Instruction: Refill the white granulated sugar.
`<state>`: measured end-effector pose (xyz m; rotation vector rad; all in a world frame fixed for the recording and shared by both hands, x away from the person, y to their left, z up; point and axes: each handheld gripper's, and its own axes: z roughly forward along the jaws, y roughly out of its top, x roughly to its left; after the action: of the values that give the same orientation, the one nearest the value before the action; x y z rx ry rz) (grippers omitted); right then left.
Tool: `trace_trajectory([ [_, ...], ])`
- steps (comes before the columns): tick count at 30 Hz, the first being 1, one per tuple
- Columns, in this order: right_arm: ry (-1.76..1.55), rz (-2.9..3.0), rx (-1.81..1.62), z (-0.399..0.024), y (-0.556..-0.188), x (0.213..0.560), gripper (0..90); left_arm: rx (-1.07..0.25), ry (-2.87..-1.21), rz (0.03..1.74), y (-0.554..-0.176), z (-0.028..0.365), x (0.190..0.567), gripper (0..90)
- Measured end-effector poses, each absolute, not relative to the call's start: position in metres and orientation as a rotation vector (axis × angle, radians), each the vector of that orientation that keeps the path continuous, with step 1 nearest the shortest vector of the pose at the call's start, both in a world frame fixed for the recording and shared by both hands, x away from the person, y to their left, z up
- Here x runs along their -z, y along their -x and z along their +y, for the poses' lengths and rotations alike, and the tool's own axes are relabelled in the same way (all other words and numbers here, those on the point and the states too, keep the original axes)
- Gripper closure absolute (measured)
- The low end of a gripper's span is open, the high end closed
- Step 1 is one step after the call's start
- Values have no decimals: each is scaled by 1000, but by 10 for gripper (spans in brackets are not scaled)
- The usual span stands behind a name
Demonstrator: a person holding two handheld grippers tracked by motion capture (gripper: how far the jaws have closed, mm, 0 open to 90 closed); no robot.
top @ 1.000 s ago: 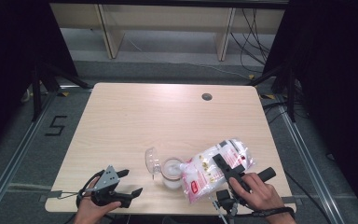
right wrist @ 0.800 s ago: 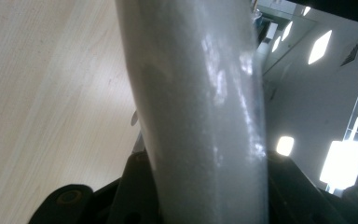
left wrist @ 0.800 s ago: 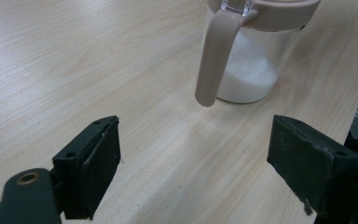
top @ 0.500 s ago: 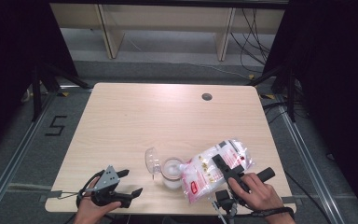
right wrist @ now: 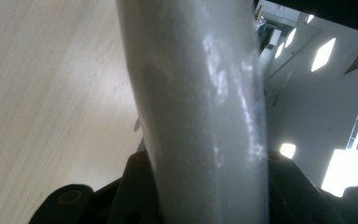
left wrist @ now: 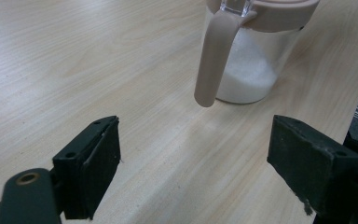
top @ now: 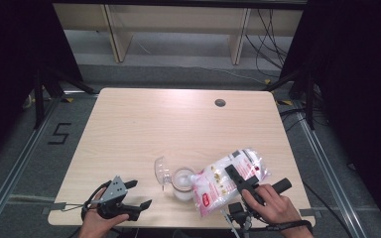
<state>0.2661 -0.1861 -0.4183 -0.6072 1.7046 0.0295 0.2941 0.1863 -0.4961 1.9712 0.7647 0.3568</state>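
Observation:
A clear jar (top: 182, 182) part full of white granules stands near the table's front edge, its hinged lid (top: 161, 169) tipped open to the left. A clear plastic bag (top: 216, 186) of white granules leans over the jar's mouth, and my right gripper (top: 256, 181) is shut on it. In the right gripper view the bag (right wrist: 200, 107) rises between the jaws. My left gripper (top: 139, 194) rests open at the front left, apart from the jar. In the left gripper view the jar (left wrist: 254, 70) with its tan handle (left wrist: 214, 60) stands ahead of the open left gripper (left wrist: 196, 158).
The wooden table (top: 178, 129) has a round cable hole (top: 220, 103) at the back right. A dark floor and metal rails surround the table. A marked floor tile (top: 59, 134) lies to the left.

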Motion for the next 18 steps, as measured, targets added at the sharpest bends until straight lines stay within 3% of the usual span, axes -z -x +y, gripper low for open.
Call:
trace_trajectory([
  [18, 587, 1709, -34, -188, -266, 418, 719, -357, -1972, 765, -294, 186, 496, 166],
])
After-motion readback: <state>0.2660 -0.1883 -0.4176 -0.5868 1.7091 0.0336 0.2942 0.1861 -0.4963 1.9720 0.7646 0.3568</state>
